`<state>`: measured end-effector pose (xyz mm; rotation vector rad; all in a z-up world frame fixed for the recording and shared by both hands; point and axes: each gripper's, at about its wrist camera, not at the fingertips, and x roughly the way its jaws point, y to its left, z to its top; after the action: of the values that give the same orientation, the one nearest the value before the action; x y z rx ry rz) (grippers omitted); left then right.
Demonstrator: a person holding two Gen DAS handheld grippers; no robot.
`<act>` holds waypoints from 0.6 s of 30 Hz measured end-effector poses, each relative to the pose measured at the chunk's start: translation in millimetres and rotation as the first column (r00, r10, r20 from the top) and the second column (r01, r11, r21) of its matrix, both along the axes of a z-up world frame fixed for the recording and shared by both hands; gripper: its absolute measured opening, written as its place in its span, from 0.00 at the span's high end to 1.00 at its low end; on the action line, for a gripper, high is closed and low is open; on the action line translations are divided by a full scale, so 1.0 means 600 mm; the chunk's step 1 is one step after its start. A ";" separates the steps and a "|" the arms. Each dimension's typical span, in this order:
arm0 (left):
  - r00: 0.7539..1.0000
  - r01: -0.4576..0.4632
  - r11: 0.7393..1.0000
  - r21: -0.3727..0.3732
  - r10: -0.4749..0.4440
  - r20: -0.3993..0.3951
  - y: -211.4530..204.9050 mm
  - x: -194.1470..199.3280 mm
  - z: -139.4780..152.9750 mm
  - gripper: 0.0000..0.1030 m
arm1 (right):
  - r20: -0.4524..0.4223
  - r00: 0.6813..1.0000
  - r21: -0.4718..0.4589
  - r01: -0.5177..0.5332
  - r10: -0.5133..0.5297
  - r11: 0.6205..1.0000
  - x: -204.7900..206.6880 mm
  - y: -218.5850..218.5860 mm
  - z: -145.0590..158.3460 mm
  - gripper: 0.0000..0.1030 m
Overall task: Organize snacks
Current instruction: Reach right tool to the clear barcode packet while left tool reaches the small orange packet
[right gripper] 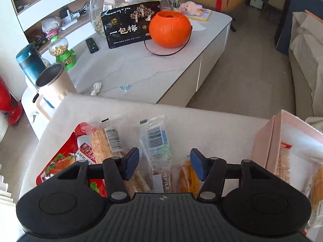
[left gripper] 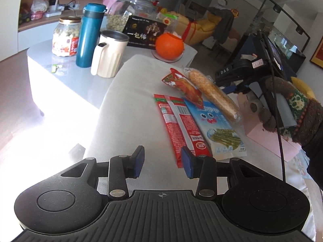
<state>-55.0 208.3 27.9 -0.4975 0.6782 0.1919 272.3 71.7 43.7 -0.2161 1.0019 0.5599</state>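
I hold both the left gripper [left gripper: 162, 160] and the right gripper [right gripper: 164, 165] spread and empty over light, crinkly, slippery snack packets [right gripper: 155, 139] on the near worktop [right gripper: 201, 121], by the pink box [right gripper: 264, 141]; pinch mid-body, gently.

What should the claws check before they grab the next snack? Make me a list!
1. Left claw has nothing in it: ok, open over bare cloth.
2. Right claw has nothing in it: ok, open, with wrapped snacks below it.
3. Snacks left to sort: ok, red packets, a blue bag and a long roll lie on the cloth.
4. Pink box open with room: ok, some snacks inside already.
5. Which snack the right claw will catch: cannot tell, several lie close together.
6. Orange pumpkin out of the way: ok, far back.
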 end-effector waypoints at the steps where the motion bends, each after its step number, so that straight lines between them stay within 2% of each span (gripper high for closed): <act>1: 1.000 -0.005 1.000 -0.005 0.005 0.002 0.002 0.003 -0.001 0.58 | -0.037 0.999 0.013 -0.023 0.024 1.000 -0.006 -0.002 -0.005 0.67; 5: 1.000 -0.009 1.000 -0.017 0.009 0.003 0.004 0.016 -0.003 0.58 | -0.134 0.987 0.070 -0.083 0.092 0.994 -0.054 -0.022 -0.007 0.68; 8: 1.000 0.011 1.000 -0.018 -0.011 0.000 -0.004 0.027 -0.003 0.58 | -0.164 0.973 0.085 -0.148 0.160 0.985 -0.111 -0.045 -0.005 0.68; 12: 0.999 0.038 0.999 0.005 -0.038 -0.009 -0.022 0.035 0.001 0.58 | -0.153 0.971 0.082 -0.172 0.183 0.982 -0.173 -0.086 0.000 0.68; 15: 1.000 0.018 0.999 0.031 -0.018 0.000 -0.027 0.029 0.015 0.58 | -0.155 0.973 0.104 -0.155 0.170 0.982 -0.199 -0.125 -0.002 0.68; 18: 0.999 0.045 0.997 0.056 -0.045 0.009 -0.040 0.029 0.039 0.58 | -0.104 0.983 0.092 -0.144 0.154 0.985 -0.223 -0.160 -0.004 0.67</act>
<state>-37.8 184.1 51.5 -0.4286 0.6716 0.1654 138.7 -24.1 41.4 -0.1873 1.0731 0.7565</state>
